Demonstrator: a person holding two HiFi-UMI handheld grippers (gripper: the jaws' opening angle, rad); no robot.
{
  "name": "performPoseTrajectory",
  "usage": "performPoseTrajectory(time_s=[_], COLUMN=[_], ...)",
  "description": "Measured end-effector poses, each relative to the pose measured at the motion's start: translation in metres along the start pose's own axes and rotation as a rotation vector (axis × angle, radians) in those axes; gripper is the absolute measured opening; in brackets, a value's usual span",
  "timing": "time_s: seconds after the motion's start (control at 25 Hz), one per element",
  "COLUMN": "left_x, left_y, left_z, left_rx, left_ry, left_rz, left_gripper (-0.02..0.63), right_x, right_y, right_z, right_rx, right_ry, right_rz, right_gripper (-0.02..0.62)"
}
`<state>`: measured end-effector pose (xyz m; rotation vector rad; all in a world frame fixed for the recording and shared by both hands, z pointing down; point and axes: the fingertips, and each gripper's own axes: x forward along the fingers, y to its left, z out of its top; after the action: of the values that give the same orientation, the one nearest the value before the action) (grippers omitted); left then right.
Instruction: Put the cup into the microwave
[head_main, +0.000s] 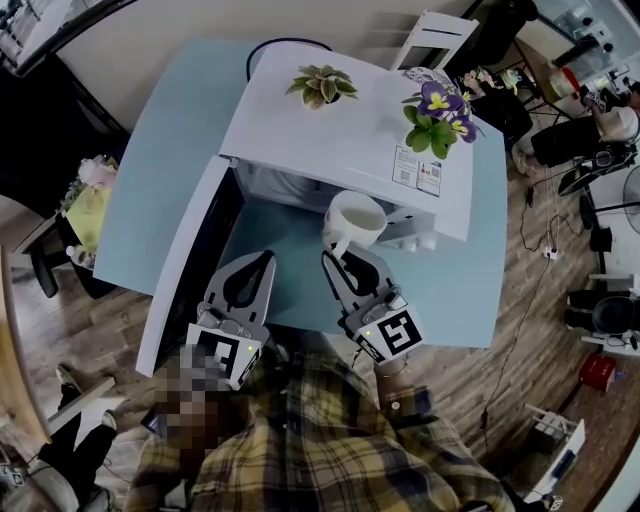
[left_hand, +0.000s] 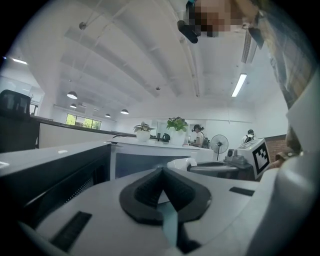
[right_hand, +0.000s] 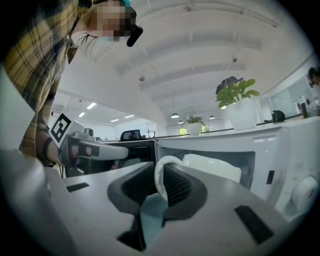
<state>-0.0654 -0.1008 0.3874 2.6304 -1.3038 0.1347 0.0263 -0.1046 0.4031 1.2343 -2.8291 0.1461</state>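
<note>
The cup (head_main: 355, 218) is a plain, glossy white mug with a thick rim and a single loop handle, and no print shows on it. You are holding it in the air just in front of the open cavity of the white microwave (head_main: 340, 130), above the light-blue table (head_main: 170, 150). From your head view I cannot tell whether its far side has crossed the threshold. Its mouth faces up, so its long axis stands close to upright. The handle points back toward you, away from the cavity. Your right gripper (head_main: 338, 255) is clamped on that handle. In the right gripper view the white loop sits pinched between the ribbed black pads (right_hand: 177, 186), and the cup's body (right_hand: 212, 167) lies beyond them against the dark interior. Your left gripper (head_main: 262, 258) has its jaws pressed together with nothing between them. It is just beside the right one, near the microwave door (head_main: 180, 270), which is swung wide open on your left. A small succulent (head_main: 320, 85) and a purple-flowered plant (head_main: 437, 115) stand on top of the microwave.
</note>
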Motion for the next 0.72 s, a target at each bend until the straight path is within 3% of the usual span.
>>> performPoseTrajectory(time_s=[0.72], left_x=[0.004], left_y=[0.001], left_z=[-0.032], left_rx=[-0.033], left_ry=[0.04], left_rz=[0.012], left_gripper=[-0.008], right_x=[0.039], right_y=[-0.014], right_z=[-0.037], right_rx=[-0.077], right_ry=[0.032], right_rz=[-0.013], right_gripper=[0.063])
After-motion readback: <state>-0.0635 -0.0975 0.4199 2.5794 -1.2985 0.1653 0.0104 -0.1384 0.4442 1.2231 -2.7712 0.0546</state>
